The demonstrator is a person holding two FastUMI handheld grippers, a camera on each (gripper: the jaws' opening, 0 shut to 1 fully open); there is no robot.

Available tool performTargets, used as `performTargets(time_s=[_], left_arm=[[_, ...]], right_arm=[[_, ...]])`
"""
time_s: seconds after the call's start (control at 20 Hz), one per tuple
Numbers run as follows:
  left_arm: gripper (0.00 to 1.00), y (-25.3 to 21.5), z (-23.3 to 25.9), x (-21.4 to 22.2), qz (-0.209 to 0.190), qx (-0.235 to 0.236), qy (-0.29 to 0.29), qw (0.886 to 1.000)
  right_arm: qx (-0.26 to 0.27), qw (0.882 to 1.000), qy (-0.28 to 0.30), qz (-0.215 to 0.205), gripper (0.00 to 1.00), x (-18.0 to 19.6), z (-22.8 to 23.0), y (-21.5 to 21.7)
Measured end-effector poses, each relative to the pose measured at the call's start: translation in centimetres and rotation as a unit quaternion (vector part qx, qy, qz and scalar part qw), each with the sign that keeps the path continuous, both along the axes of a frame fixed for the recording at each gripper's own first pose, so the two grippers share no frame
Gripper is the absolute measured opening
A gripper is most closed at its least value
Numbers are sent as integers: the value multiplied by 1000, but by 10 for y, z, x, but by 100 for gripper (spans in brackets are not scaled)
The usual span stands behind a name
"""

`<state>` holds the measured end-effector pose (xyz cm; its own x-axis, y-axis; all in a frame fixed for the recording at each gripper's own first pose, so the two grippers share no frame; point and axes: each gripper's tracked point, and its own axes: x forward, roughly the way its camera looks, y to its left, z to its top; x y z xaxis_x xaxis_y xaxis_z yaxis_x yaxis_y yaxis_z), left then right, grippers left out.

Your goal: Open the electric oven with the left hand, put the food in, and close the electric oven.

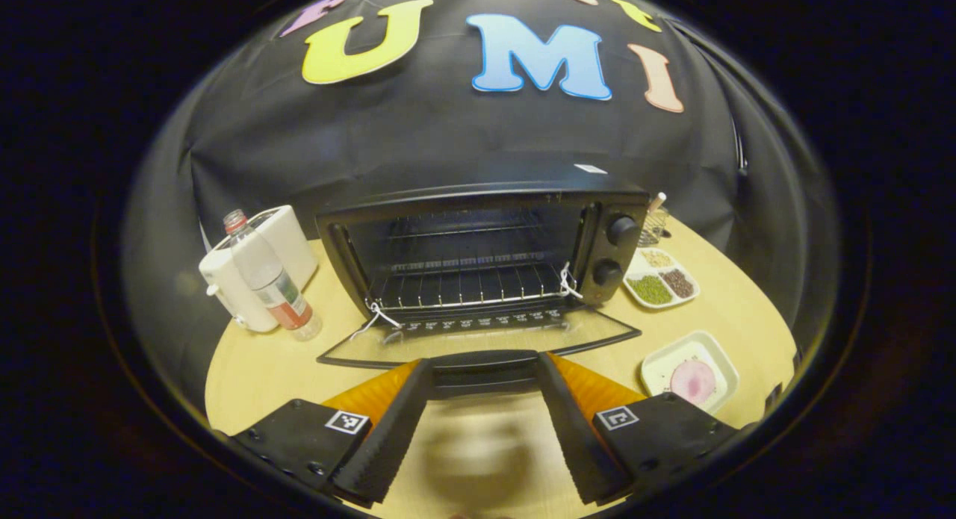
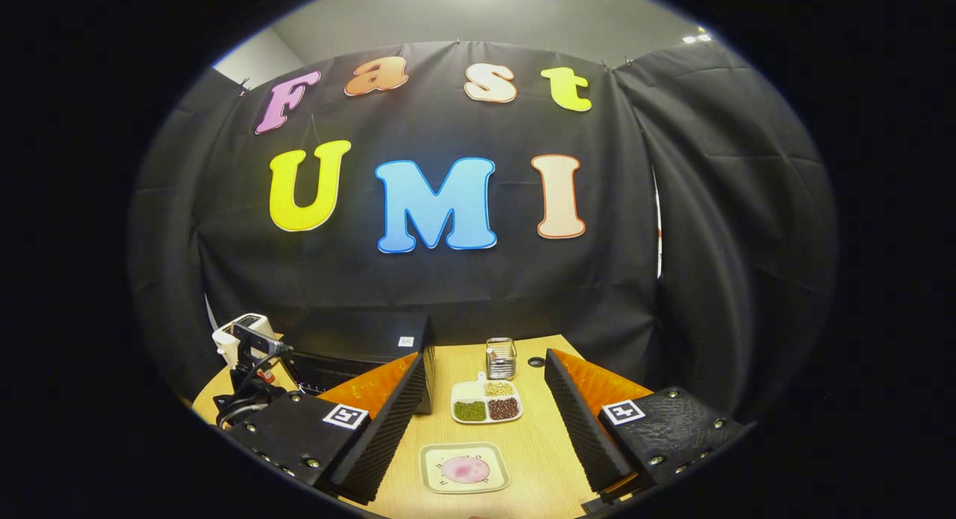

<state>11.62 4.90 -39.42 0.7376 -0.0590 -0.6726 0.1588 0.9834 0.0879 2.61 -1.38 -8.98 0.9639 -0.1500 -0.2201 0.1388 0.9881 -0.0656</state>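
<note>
In the left gripper view I see my left gripper (image 1: pixel 484 373) spread wide at the bottom centre, its two fingers on either side of the black handle (image 1: pixel 484 364) of the oven door (image 1: pixel 478 338); I can't tell whether they touch it. The door lies folded down flat over the wooden table (image 1: pixel 246 370), and the electric oven (image 1: pixel 485 246) stands open at mid-frame, wire rack (image 1: pixel 467 284) bare. The food, a pink slice (image 1: pixel 693 379) on a small square plate (image 1: pixel 661 366), sits at lower right. Above it is a divided dish of beans (image 1: pixel 661 278); at left, a plastic bottle (image 1: pixel 270 276) leans against a white appliance (image 1: pixel 287 243).

In the right gripper view my right gripper (image 2: pixel 489 407) is open too, gripping nothing, and the plate (image 2: pixel 464 468) with the slice (image 2: pixel 466 470) lies between its fingers at bottom centre.
</note>
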Motion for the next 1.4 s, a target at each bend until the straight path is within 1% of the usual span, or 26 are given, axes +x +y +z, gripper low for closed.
performTargets(time_s=[0.1, 0.15, 0.25, 0.3, 0.35, 0.45, 0.6, 0.65, 0.7, 0.75, 0.8, 0.9, 0.95, 1.05, 1.2, 1.3, 1.4], left_arm=[[92, -1, -14, -10, -8, 2, 19, 1000], [95, 0, -18, -14, -9, -3, 24, 1000], [95, 2, -13, -13, -16, -5, 15, 1000], [91, 1, -5, -12, -18, -8, 5, 1000], [95, -2, 9, -8, -20, -13, -15, 1000], [95, -6, 47, 3, -23, -21, -57, 998], [95, -18, 123, 15, -24, -48, -131, 990], [99, -21, 150, 17, -25, -58, -156, 986], [99, -24, 178, 15, -25, -68, -178, 981], [91, -25, 203, 13, -24, -77, -200, 976], [99, -25, 226, 12, -23, -86, -221, 971], [99, -21, 268, 7, -18, -97, -260, 960], [98, -17, 287, 3, -13, -99, -277, 956], [98, -2, 319, -5, 6, -97, -297, 950], [98, 17, 362, -18, 34, -100, -324, 940], [99, 29, 386, -24, 44, -96, -342, 934], [98, 38, 395, -28, 45, -80, -360, 928]], right_arm=[[7, 1000, 6, 1, 98, 0, -4, 1], [8, 1000, 7, 0, 98, 0, -5, 1], [8, 1000, 7, -3, 98, -2, -5, -1], [7, 1000, 7, -3, 98, -1, -5, -2], [5, 1000, 9, -4, 98, -1, -8, -4], [11, 1000, 25, 0, 100, 0, -17, -9], [40, 995, 92, 29, 98, 5, -54, -14], [50, 991, 118, 38, 98, 9, -70, -18], [60, 987, 144, 44, 98, 12, -85, -24], [74, 981, 172, 50, 98, 13, -102, -29], [92, 974, 200, 56, 98, 15, -118, -34], [123, 961, 242, 60, 98, 14, -146, -43], [127, 956, 260, 55, 98, 16, -158, -48], [129, 949, 285, 48, 99, 19, -179, -60], [121, 934, 332, 43, 99, 21, -214, -72], [113, 926, 359, 40, 99, 20, -235, -77], [105, 920, 376, 29, 99, 22, -250, -81]])
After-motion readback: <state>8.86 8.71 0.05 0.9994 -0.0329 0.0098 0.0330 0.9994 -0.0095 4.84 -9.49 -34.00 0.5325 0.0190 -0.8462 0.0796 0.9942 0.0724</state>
